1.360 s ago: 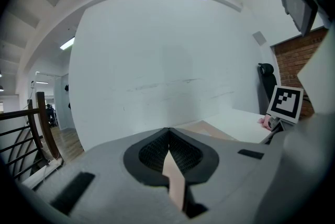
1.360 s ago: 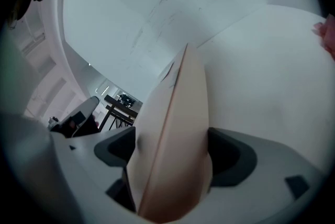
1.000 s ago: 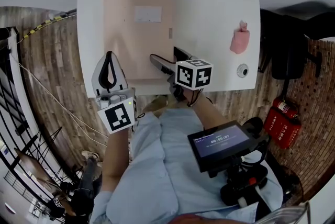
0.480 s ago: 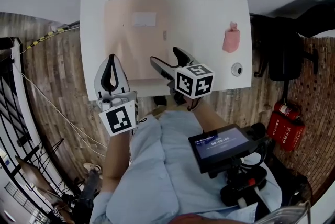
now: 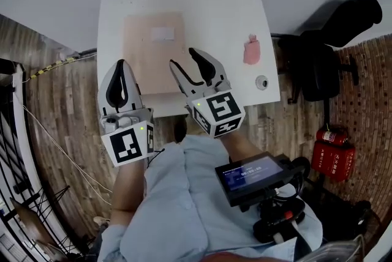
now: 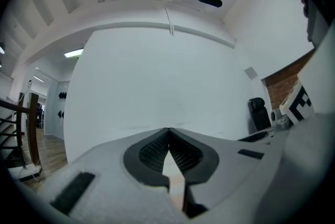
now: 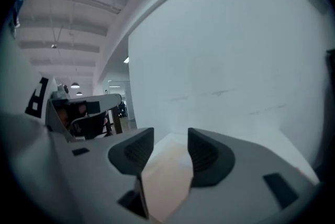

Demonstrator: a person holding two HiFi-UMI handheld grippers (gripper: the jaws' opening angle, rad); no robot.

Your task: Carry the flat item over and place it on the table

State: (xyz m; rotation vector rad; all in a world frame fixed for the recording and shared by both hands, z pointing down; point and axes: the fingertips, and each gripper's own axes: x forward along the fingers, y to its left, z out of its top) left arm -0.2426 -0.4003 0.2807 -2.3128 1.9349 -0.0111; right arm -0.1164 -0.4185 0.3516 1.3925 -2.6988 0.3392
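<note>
The flat item [image 5: 152, 49], a pale pink-beige sheet with a small white label [image 5: 162, 33], lies flat on the white table [image 5: 214, 13], its near edge by the table's front edge. Neither gripper touches it. My left gripper [image 5: 120, 64] hovers over the sheet's near left corner, its jaws shut with tips touching and nothing held. My right gripper [image 5: 184, 59] hangs over the near right corner; its jaws are closing, still apart, nothing gripped. In the right gripper view the sheet [image 7: 166, 178] shows below the gripper [image 7: 170, 138]. The left gripper view shows a sliver of sheet [image 6: 171, 168] behind the gripper [image 6: 168, 130].
A small pink object [image 5: 251, 49] and a small round grey thing [image 5: 261, 82] sit on the table's right side. A black chair [image 5: 318, 65] stands to the right, a red fire extinguisher [image 5: 331, 150] on the wooden floor. A screen device [image 5: 248, 172] hangs at my waist.
Both grippers have risen off the table's front edge toward the camera. The right jaws, wide at the sheet's near right corner before, have narrowed. The sheet stays on the table.
</note>
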